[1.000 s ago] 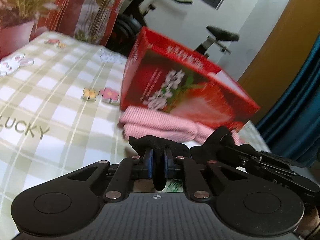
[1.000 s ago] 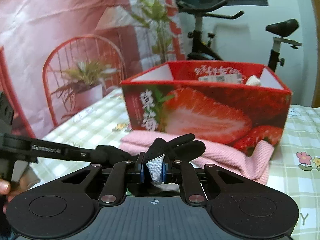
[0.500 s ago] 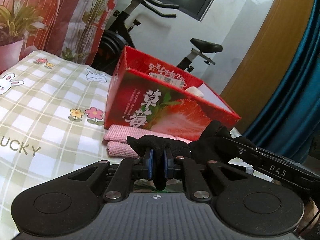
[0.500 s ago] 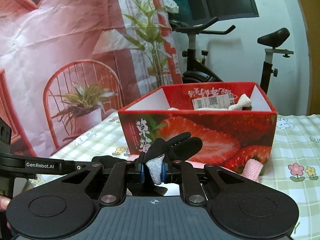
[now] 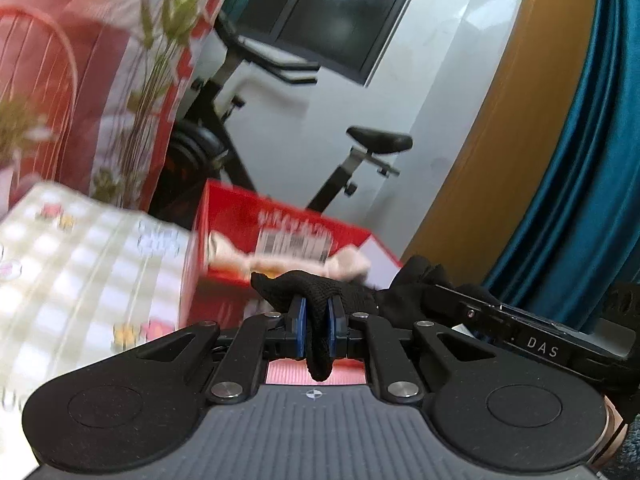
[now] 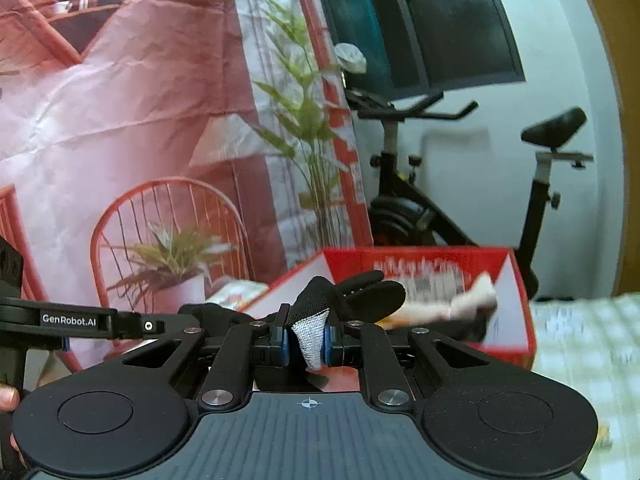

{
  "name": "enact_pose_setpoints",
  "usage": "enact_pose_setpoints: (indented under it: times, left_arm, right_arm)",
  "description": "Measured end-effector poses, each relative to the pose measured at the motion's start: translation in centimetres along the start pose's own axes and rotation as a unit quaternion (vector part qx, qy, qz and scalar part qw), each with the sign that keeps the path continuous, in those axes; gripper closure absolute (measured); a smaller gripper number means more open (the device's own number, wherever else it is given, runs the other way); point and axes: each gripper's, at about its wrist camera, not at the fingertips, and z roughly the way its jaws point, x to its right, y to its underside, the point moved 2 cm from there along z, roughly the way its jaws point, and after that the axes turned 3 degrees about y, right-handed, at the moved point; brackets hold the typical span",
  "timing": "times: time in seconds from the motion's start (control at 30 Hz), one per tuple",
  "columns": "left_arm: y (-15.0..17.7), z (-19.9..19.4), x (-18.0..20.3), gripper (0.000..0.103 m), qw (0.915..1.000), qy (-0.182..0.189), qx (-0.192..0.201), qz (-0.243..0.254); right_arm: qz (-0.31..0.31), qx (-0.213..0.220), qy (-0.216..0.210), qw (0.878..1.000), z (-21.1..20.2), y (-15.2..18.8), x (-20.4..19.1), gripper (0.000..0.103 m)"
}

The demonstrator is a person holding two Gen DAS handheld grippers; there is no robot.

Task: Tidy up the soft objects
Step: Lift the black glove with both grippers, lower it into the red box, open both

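Left wrist view: the left claw (image 5: 316,332) is clamped on one end of a black glove (image 5: 320,300), which stretches to 3 o'clock, where the right claw (image 6: 306,340) pinches the other end at its grey patch. The glove hangs between them, in front of and above the red box (image 6: 516,320) at 12 o'clock, which already holds a pale soft item (image 5: 348,264). Being knit, the glove should be light, limp and not slippery; it will sag, so gripping both ends seems right. The checked desk (image 5: 80,264) lies at 9 o'clock.
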Motion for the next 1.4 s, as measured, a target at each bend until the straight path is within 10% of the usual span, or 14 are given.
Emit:
enact_pose_setpoints:
  times: [0.83, 1.03, 1.2, 1.4]
  left_arm:
    - [-5.9, 13.5, -4.2, 0.091, 0.9953, -0.054, -0.08, -0.012]
    - [-5.1, 14.1, -4.3, 0.088, 0.9931, -0.06, -0.099, 0.019]
    - [-5.4, 12.9, -4.2, 0.057, 0.9931, -0.072, -0.088, 0.03]
    - [-5.8, 10.8, -3.1, 0.056, 0.9934, -0.068, -0.079, 0.048]
  right_arm:
    - [-0.047, -0.144, 0.096, 0.984, 17.7, -4.6, 6.0, 0.089]
    - [-0.074, -0.159, 0.131, 0.976, 18.3, -3.0, 6.7, 0.081]
    - [-0.066, -0.142, 0.134, 0.979, 17.0, -2.9, 7.4, 0.071]
    - [-0.065, -0.12, 0.116, 0.984, 13.9, -3.1, 7.2, 0.066]
